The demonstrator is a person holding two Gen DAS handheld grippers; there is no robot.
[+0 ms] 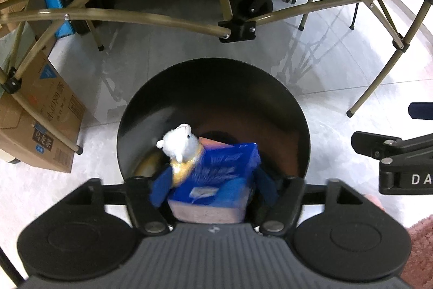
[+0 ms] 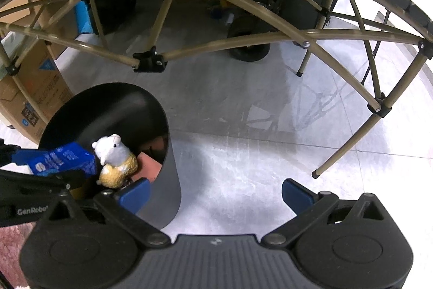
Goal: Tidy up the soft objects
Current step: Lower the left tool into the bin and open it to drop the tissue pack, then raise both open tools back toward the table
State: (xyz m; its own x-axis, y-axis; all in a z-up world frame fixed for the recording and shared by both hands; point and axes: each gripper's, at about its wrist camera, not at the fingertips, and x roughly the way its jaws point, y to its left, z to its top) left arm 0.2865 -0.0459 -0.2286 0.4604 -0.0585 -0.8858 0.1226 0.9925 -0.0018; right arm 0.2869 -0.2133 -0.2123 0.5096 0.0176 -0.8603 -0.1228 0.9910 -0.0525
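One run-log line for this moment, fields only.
left tool: open around blue tissue pack | over black bin | plush sheep inside bin | right tool: open, empty

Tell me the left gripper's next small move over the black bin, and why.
Probably lift the left gripper straight up. The blue packet already sits between its spread fingers, inside the black bin beside the plush sheep.
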